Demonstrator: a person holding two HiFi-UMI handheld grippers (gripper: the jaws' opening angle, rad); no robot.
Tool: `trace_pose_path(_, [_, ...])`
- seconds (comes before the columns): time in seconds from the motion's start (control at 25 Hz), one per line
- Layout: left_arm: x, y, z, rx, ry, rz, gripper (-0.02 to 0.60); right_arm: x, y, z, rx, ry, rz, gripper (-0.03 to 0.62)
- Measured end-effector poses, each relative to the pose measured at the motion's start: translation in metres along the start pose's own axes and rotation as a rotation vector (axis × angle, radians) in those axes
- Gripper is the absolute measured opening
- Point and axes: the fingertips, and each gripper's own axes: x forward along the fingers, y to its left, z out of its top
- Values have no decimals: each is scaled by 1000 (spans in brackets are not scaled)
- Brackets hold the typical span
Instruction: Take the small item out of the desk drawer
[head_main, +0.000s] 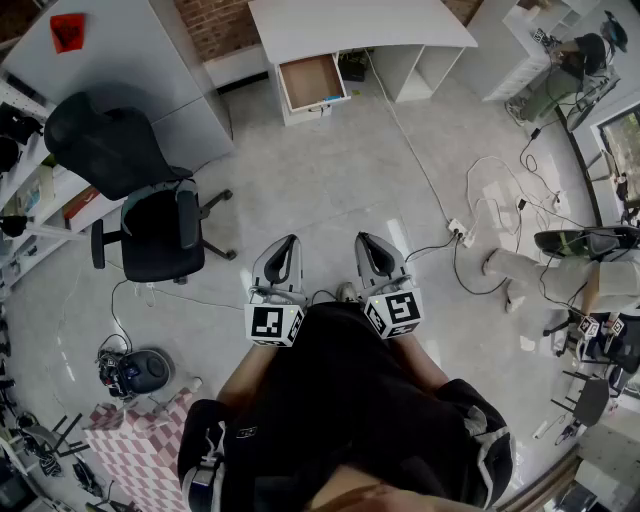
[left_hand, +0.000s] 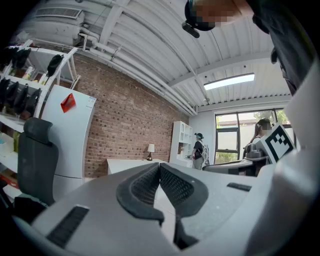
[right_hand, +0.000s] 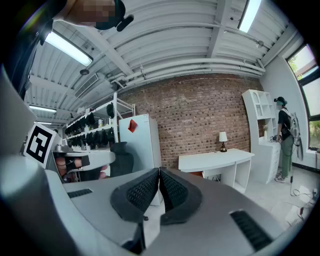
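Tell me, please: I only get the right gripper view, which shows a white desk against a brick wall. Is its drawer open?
Observer: Yes. In the head view the drawer stands pulled out of the desk, and its wooden bottom shows.
Operator: Is anything inside it?
Observer: A small bluish thing shows at the drawer's near edge. It is too small to name.
Operator: And the other gripper, is it holding something?
Observer: No. The left gripper is shut, with nothing between its jaws.
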Motion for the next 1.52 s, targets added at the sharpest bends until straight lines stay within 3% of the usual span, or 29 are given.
trace_pose_path(1.04, [-30,87,-26,-64,40,-71,9,64,68,-15,36,13,-63,29])
trace_pose_path(1.32, [14,105,-27,-57,47,-49,9,107,39,-18,43,21,-33,29])
trace_pose_path(1.52, [80,118,-23,-29,51,-36,9,159,-10,-6,49,2,-14,29])
